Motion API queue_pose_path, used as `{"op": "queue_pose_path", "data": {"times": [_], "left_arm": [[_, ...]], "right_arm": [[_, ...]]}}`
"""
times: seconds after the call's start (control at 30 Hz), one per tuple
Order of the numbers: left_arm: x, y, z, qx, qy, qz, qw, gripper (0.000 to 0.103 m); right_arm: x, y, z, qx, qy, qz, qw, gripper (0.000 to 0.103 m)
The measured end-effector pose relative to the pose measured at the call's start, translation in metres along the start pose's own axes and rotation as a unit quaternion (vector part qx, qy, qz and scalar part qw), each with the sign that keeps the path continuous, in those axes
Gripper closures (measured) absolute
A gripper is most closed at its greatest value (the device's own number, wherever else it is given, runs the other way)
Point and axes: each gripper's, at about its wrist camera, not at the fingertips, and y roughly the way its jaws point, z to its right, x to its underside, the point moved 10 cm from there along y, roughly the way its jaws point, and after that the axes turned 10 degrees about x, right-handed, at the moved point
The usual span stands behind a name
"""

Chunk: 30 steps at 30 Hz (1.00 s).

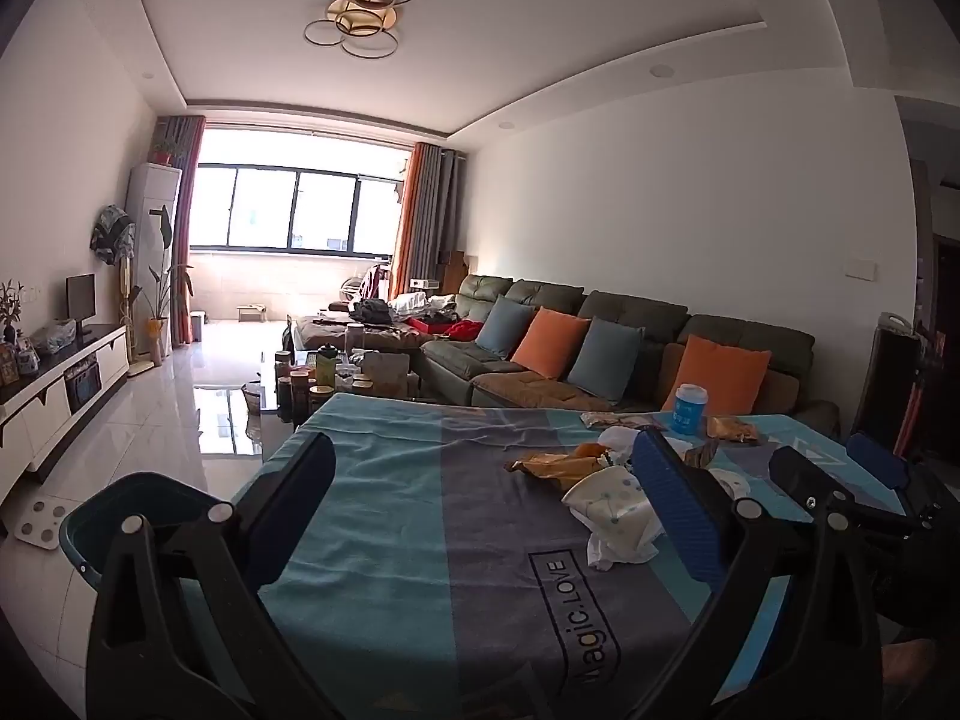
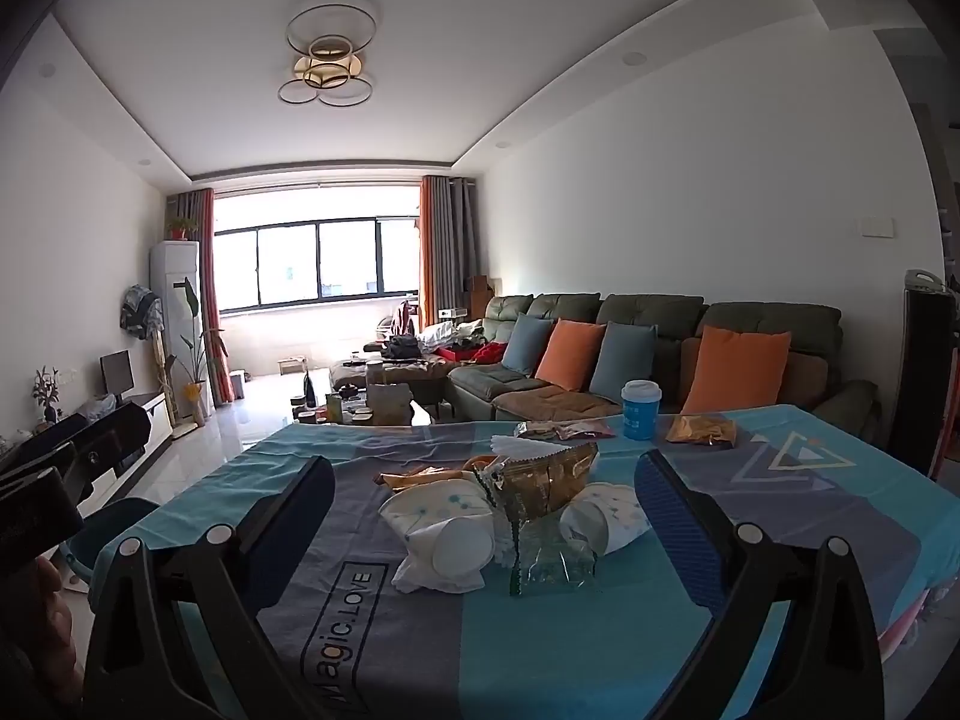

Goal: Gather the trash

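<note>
A heap of trash lies mid-table on the blue and grey cloth (image 2: 600, 630): crushed paper cups (image 2: 444, 516), a gold wrapper (image 2: 552, 474), a clear wrapper (image 2: 552, 558). More wrappers (image 2: 702, 431) and a blue cup (image 2: 639, 410) sit further back. My right gripper (image 2: 486, 516) is open, empty, its fingers either side of the heap and short of it. My left gripper (image 1: 480, 498) is open and empty over the cloth (image 1: 420, 540); the heap (image 1: 606, 504) lies by its right finger. A dark teal bin (image 1: 132, 510) stands left of the table.
A sofa (image 2: 660, 330) with orange and blue cushions runs behind the table on the right. A low coffee table (image 1: 336, 372) crowded with jars stands beyond the far edge. A TV cabinet (image 1: 54, 390) lines the left wall. A white scale (image 1: 42, 525) lies on the tiled floor.
</note>
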Motion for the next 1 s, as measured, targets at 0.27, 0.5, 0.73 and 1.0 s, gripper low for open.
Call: {"op": "queue_pose_path", "data": {"times": [0.27, 0.5, 0.73, 1.0], "left_arm": [[0.0016, 0.002, 0.0006, 0.006, -0.003, 0.005, 1.0, 0.005], [-0.0006, -0.0002, 0.0, 0.007, -0.007, 0.006, 0.9999, 0.005], [-0.0003, 0.0008, 0.0004, 0.007, -0.003, 0.007, 0.9999, 0.005], [-0.0012, -0.001, 0.0029, 0.01, -0.001, 0.012, 0.9999, 0.005]], "right_arm": [[-0.0001, 0.0047, -0.0031, -0.003, -0.001, 0.005, 1.0, 0.006], [-0.0005, 0.0026, -0.0031, -0.002, 0.0, 0.008, 1.0, 0.006], [-0.003, 0.0014, -0.0019, -0.001, 0.001, 0.01, 1.0, 0.006], [-0.003, 0.0034, -0.0025, -0.002, 0.003, 0.011, 1.0, 0.006]]}}
